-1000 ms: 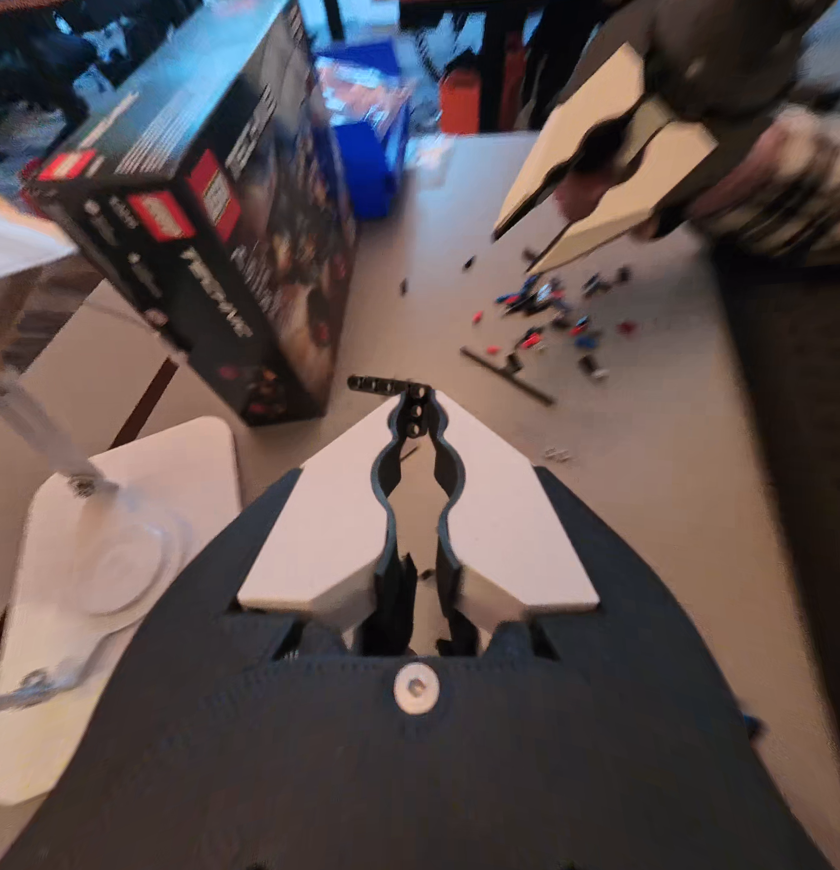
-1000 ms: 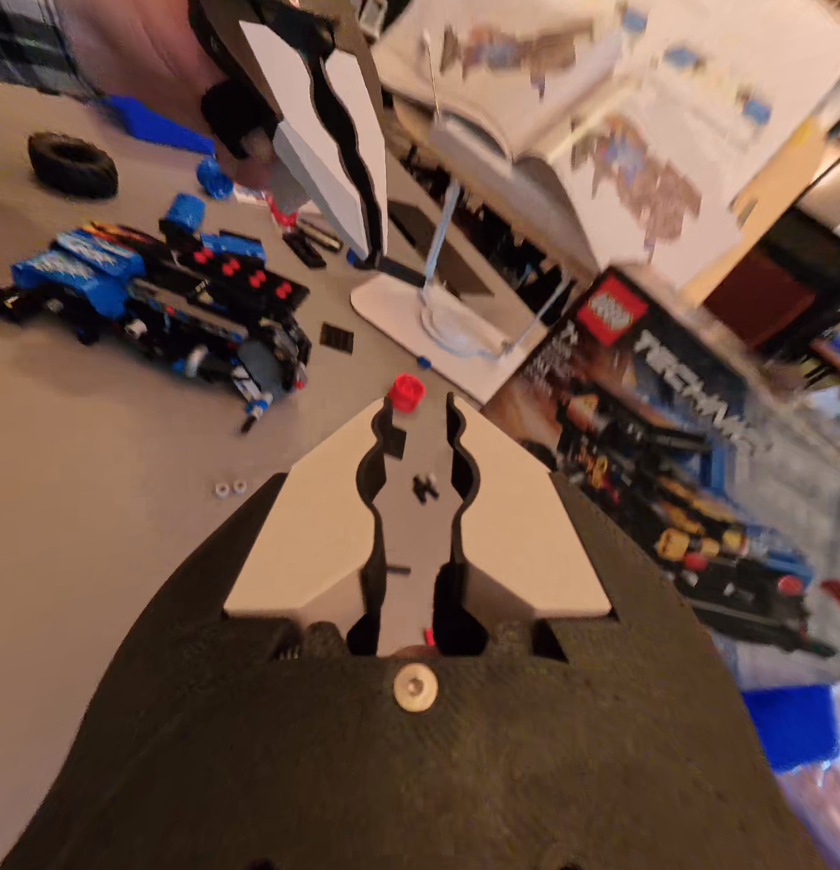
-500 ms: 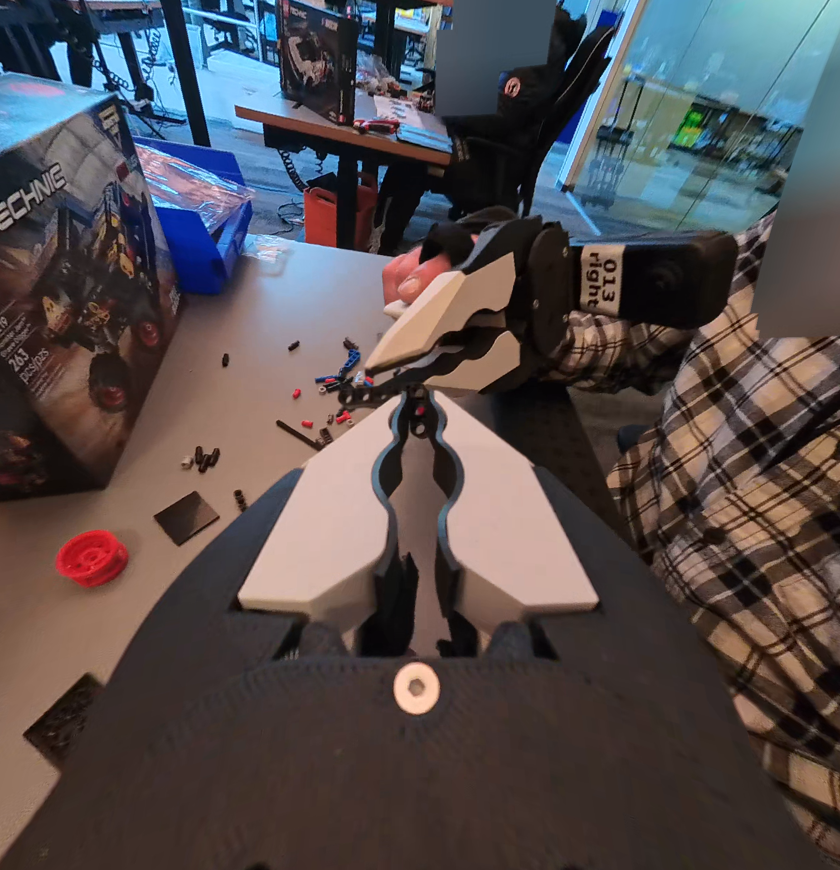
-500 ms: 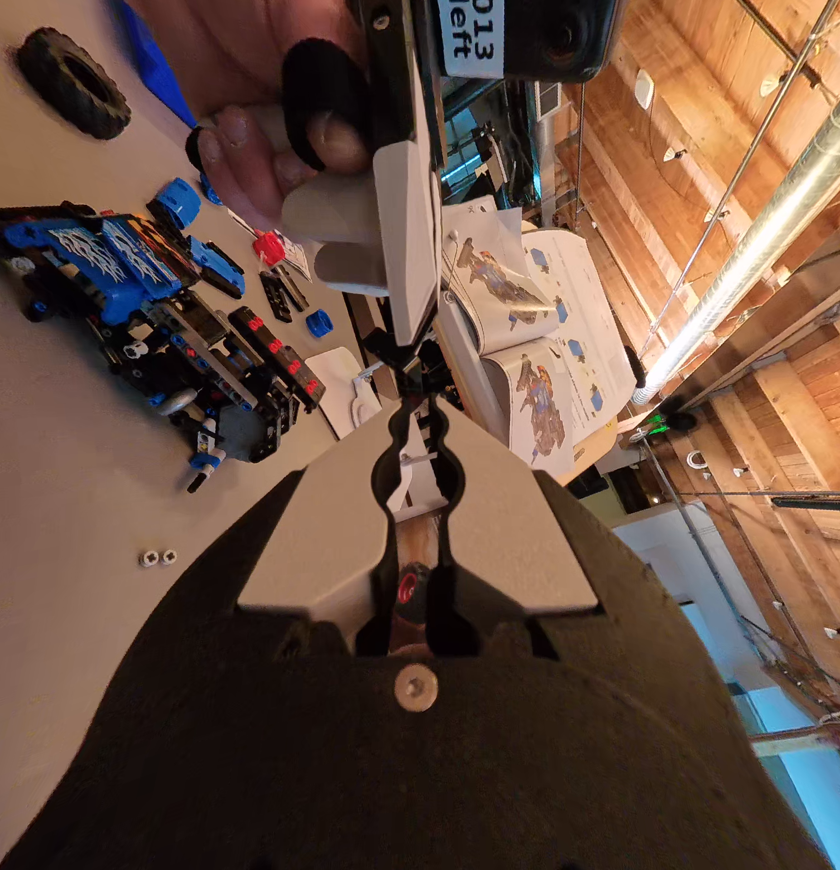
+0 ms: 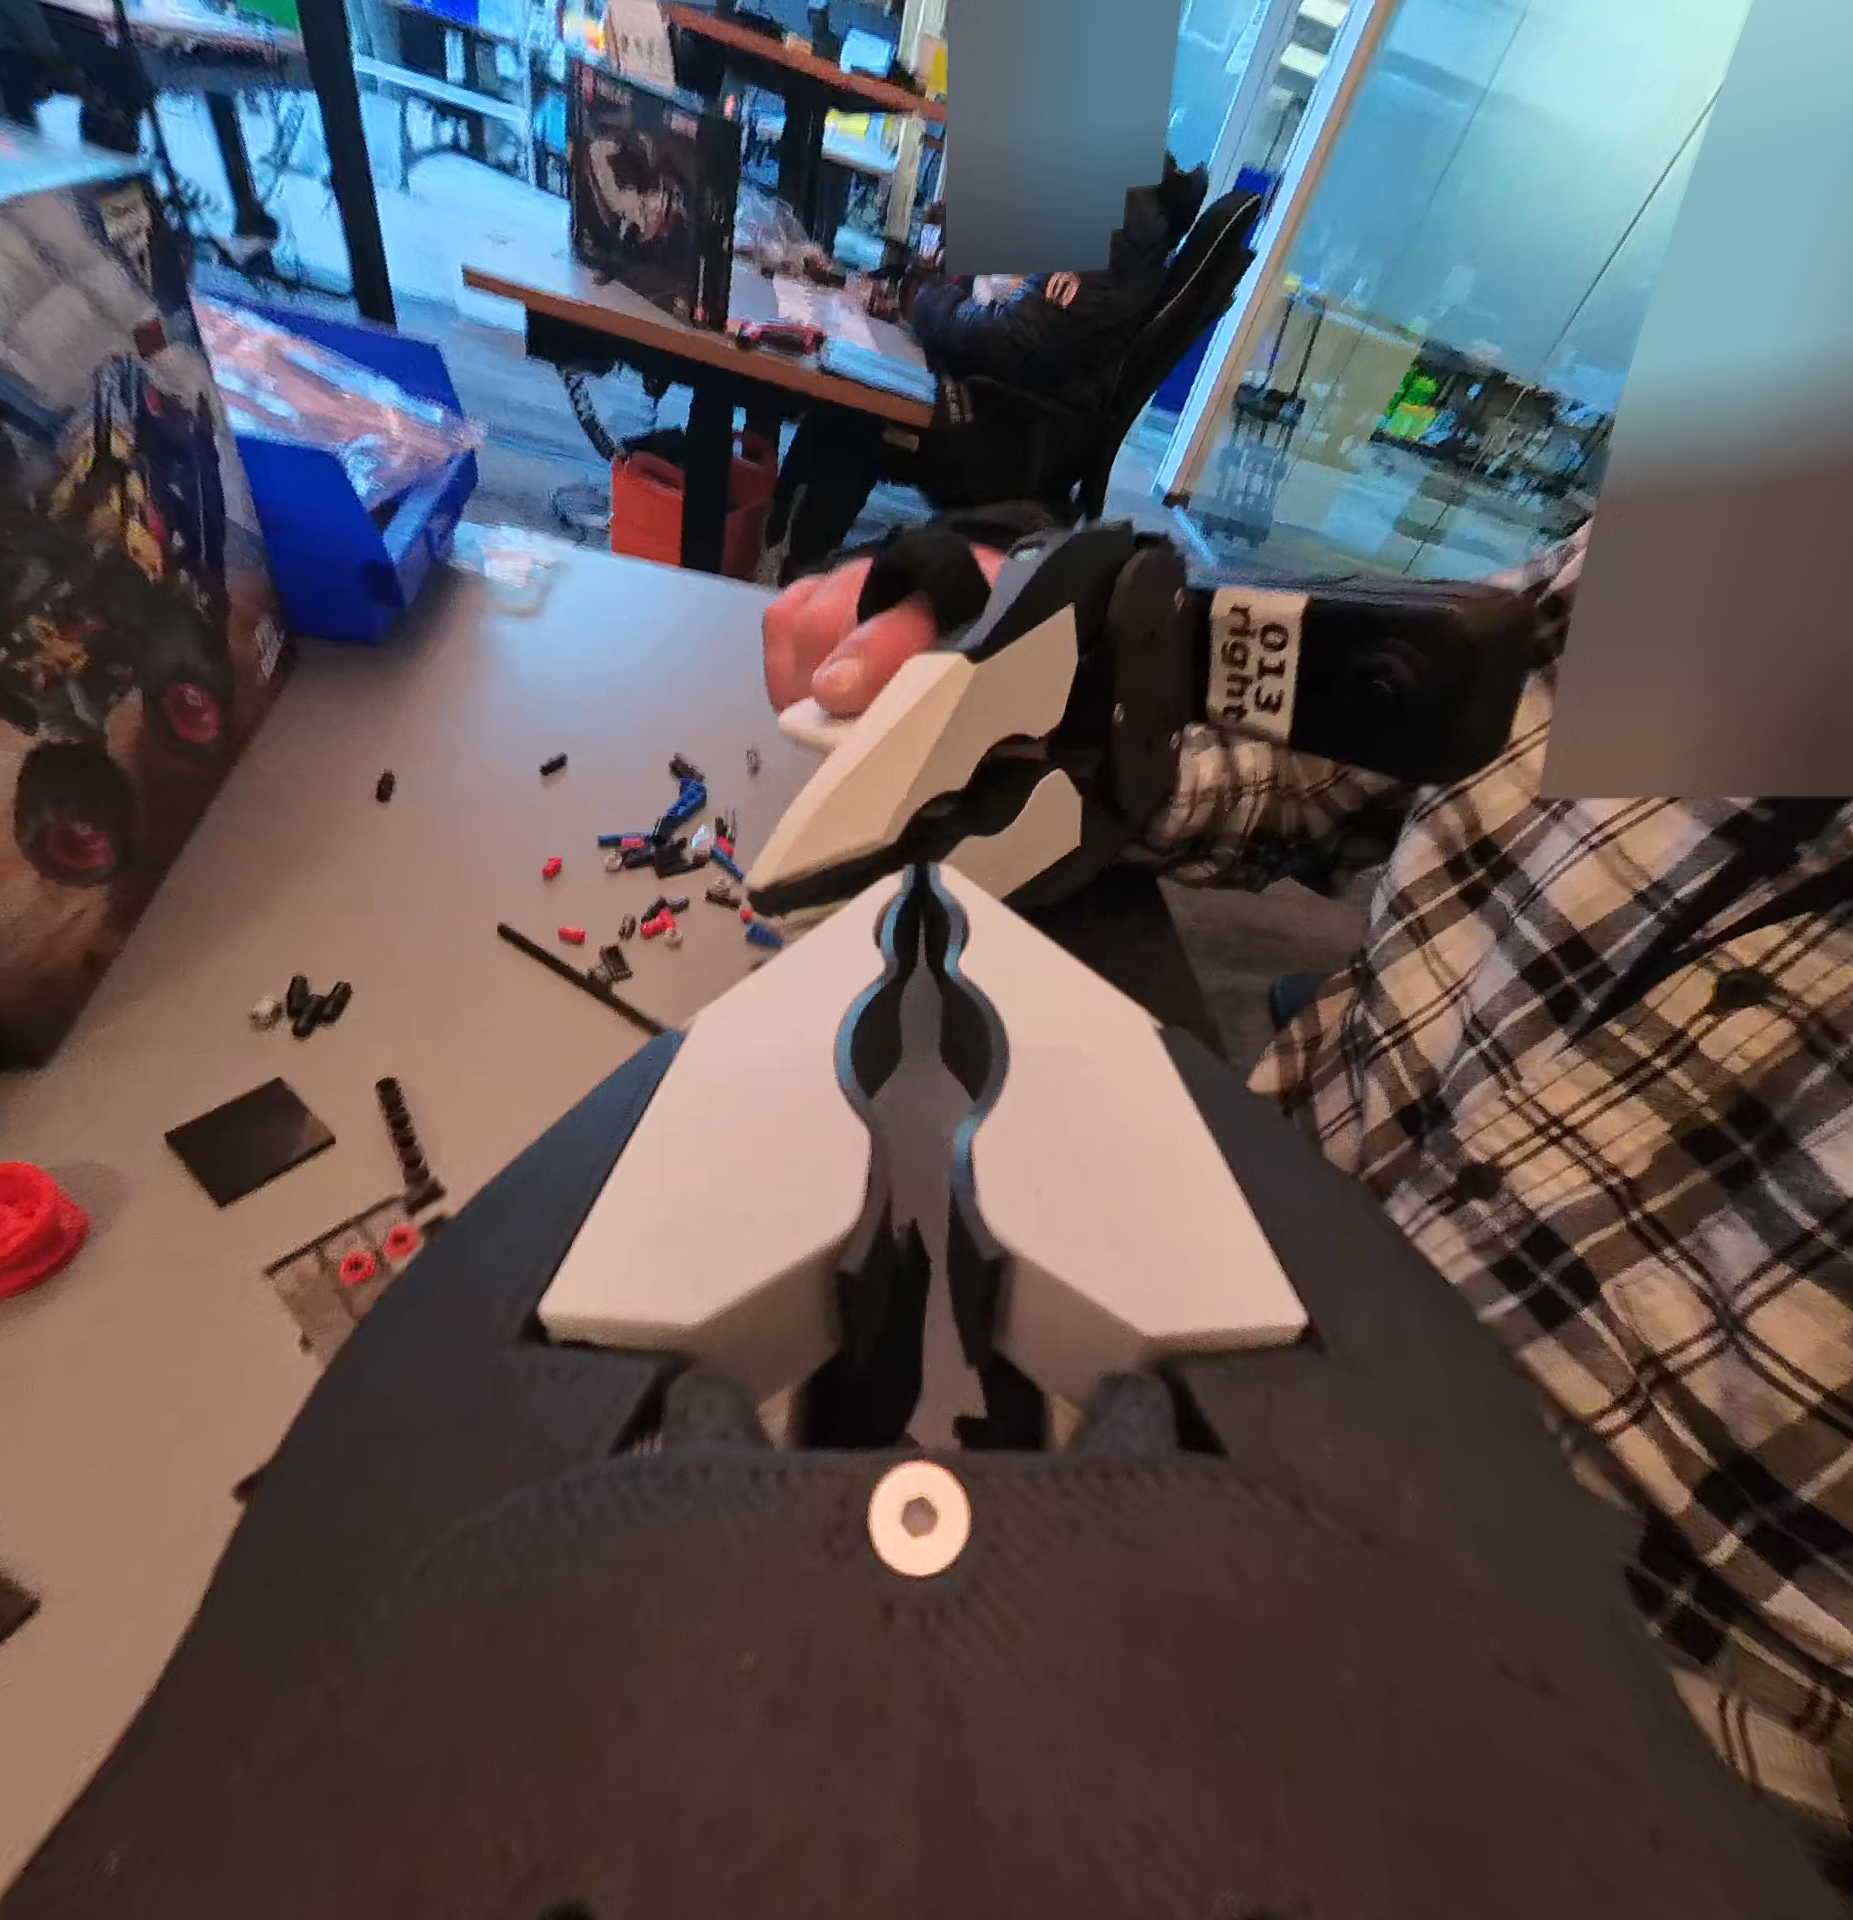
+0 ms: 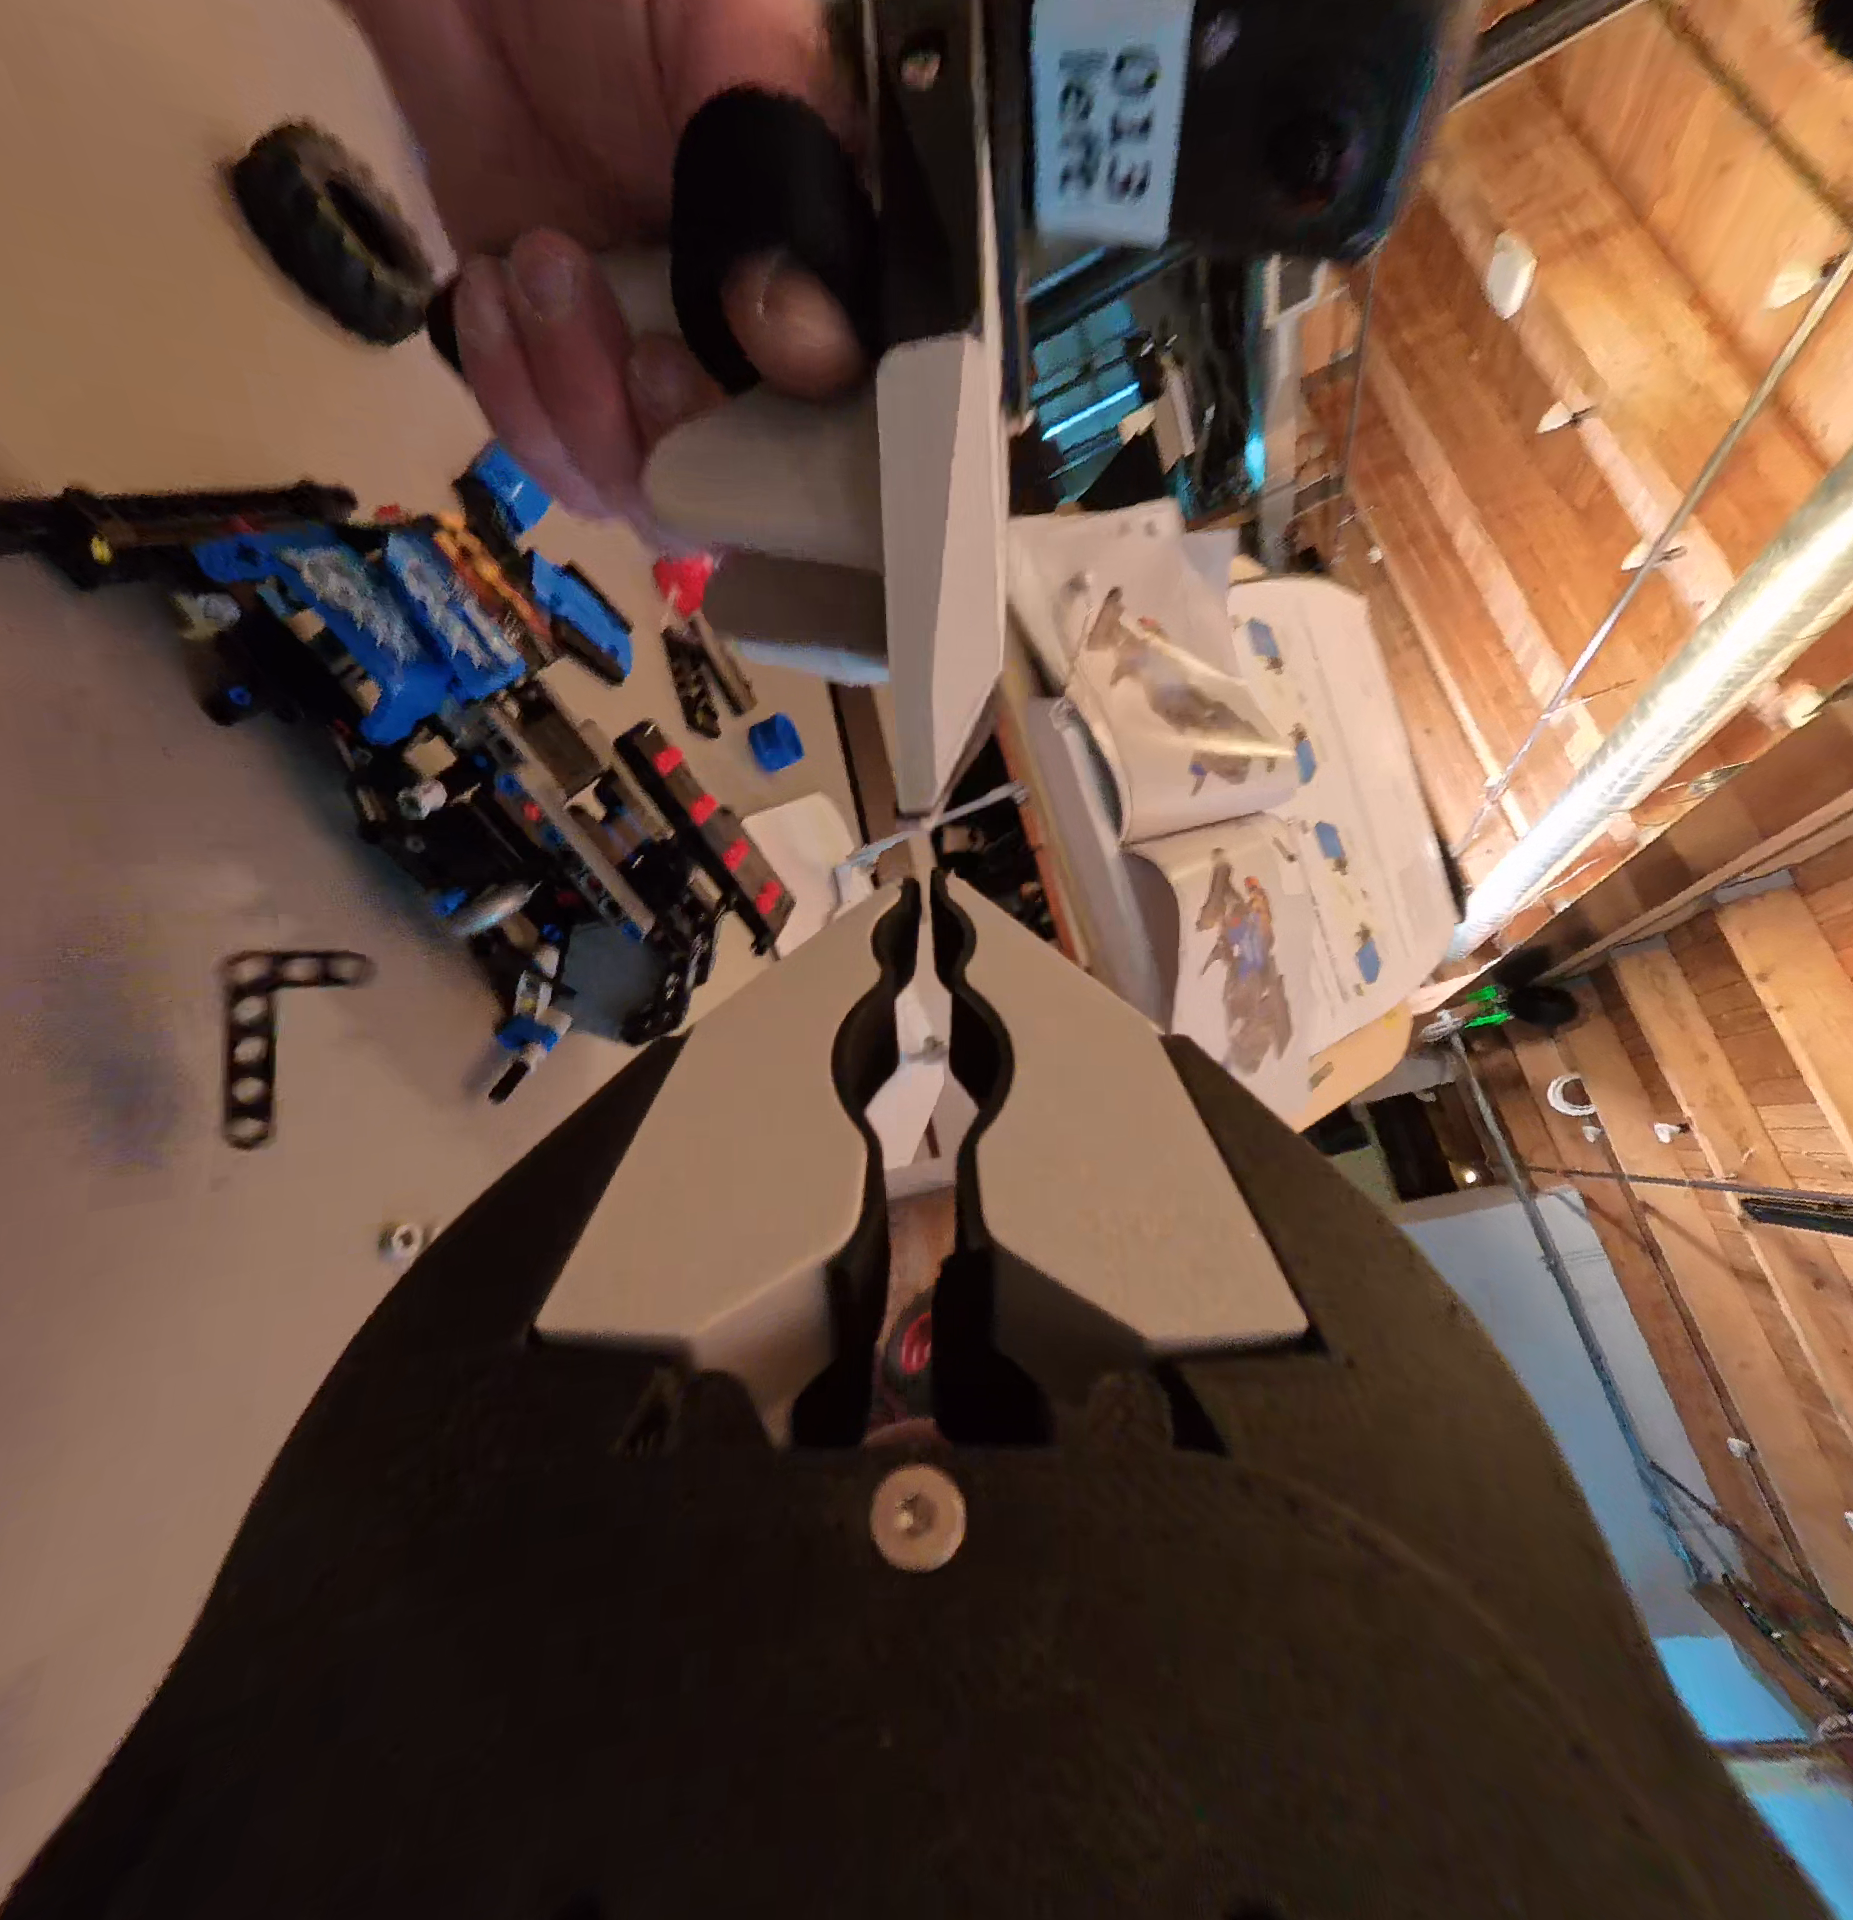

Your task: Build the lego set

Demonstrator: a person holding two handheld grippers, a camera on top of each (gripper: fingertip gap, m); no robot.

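My left gripper point(image 5: 917, 883) and right gripper point(image 6: 922, 888) are both shut and meet tip to tip in the air above the grey table point(image 5: 465, 686). I see nothing between either pair of tips. The right gripper point(image 5: 771, 896) crosses just in front of the left one's tips. The left gripper point(image 6: 927, 805) shows edge-on in the right wrist view. A black L-shaped beam point(image 6: 247, 1049) lies on the table, and also shows in the left wrist view point(image 5: 404, 1138). The part-built blue and black model point(image 6: 434, 644) lies beyond it.
Small loose pins point(image 5: 662, 862) and a long black axle point(image 5: 579, 982) lie mid-table. A red wheel hub point(image 5: 8, 1231), a black tile point(image 5: 249, 1138), the set's box point(image 5: 80, 582) and a blue bin point(image 5: 350, 488) are left. A tyre point(image 6: 330, 244) and the open instruction book point(image 6: 1213, 727) are near the model. Both grippers' tips are close together, under 4 cm apart. The long black axle point(image 5: 579, 982) is about 20 cm from both grippers' fingertips.
The left gripper held the black L-shaped beam a second and half a second ago; now its tips look empty and the beam lies on the table. The right gripper closed and came against the left.
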